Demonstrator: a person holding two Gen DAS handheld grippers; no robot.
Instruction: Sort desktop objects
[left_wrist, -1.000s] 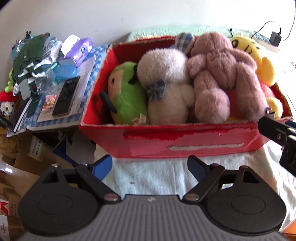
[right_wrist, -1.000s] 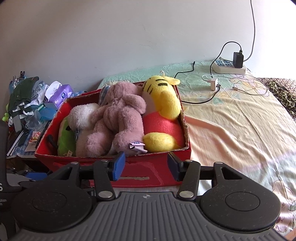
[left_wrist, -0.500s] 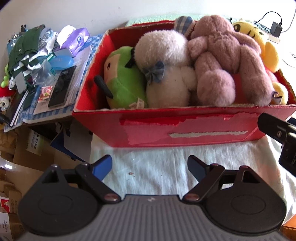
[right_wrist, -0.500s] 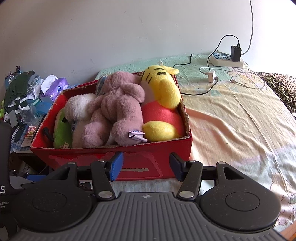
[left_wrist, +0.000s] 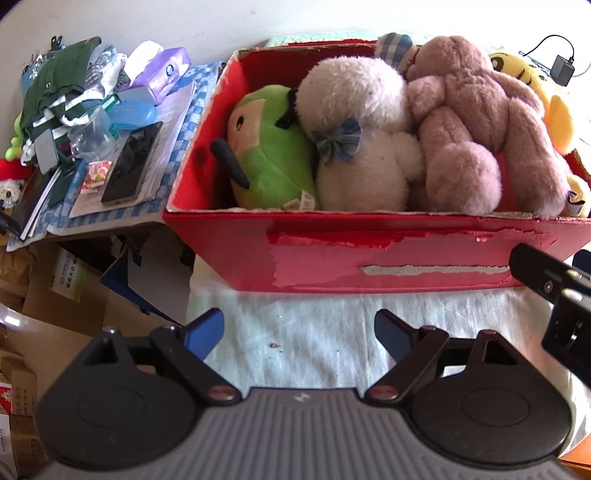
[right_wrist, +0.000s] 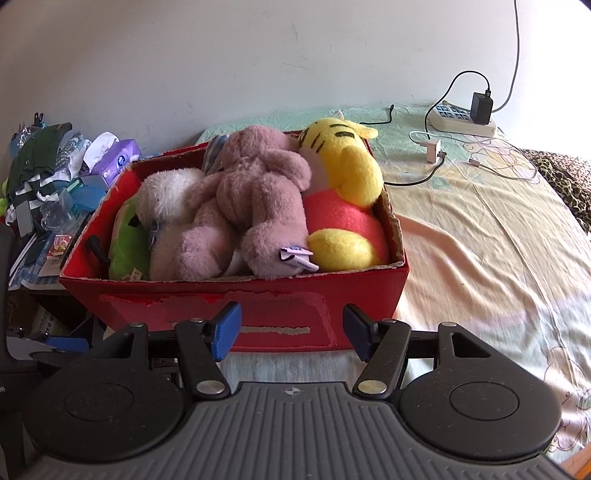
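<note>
A red cardboard box (left_wrist: 369, 254) (right_wrist: 258, 299) sits on a bed and holds several plush toys: a green one (left_wrist: 266, 155) (right_wrist: 125, 243), a white one (left_wrist: 354, 122) (right_wrist: 166, 199), a mauve bear (left_wrist: 476, 110) (right_wrist: 255, 195) and a yellow-and-red one (left_wrist: 550, 107) (right_wrist: 343, 184). My left gripper (left_wrist: 298, 332) hangs open in front of the box's near wall, nothing between its fingers. My right gripper (right_wrist: 291, 330) is open too, just before the same wall, further right. Its body shows at the right edge of the left wrist view.
A cluttered side table (left_wrist: 122, 206) left of the box carries a phone (left_wrist: 129, 166), a tissue pack (left_wrist: 162, 70) (right_wrist: 114, 158), clothes (left_wrist: 59, 81) and papers. Cardboard boxes (left_wrist: 55, 295) lie below it. On the bed sheet (right_wrist: 480, 240), a power strip (right_wrist: 461, 118) and cables (right_wrist: 436, 147).
Both views have drawn closer to the red box, which now looms larger. Both grippers stay open and nothing was picked up.
</note>
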